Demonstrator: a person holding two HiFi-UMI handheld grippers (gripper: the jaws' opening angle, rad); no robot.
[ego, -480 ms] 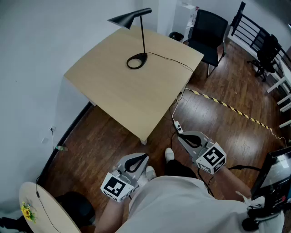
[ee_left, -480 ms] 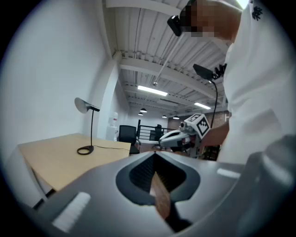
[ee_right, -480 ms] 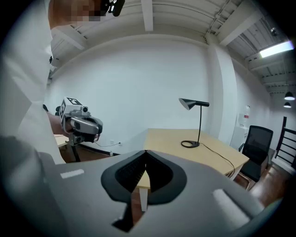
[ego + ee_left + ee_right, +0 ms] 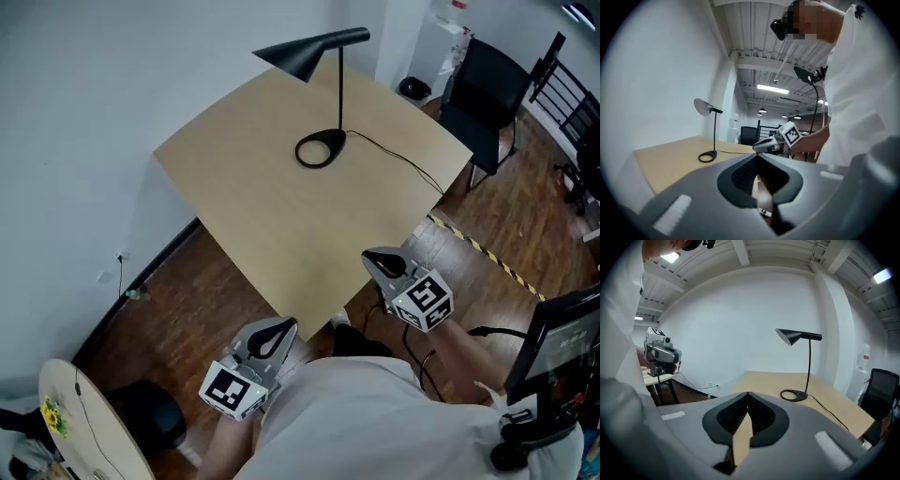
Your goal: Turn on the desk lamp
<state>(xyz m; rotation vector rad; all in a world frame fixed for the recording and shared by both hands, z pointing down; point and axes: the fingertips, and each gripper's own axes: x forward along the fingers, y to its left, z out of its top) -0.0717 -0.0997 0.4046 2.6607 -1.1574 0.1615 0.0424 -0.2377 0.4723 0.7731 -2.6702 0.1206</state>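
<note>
Finds the desk lamp (image 4: 339,94) upright on the far part of the surface (image 4: 262,216), well apart from both tongs. Keeps the left tongs (image 4: 281,326) low by the body and the right tongs (image 4: 370,258) at the near edge, both pinched together on nothing, likely readied to press a switch. Compared with a moment ago, has stepped closer and brought the right tongs forward.

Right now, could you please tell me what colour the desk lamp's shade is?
Black. The desk lamp's shade shows best in the head view.
</note>
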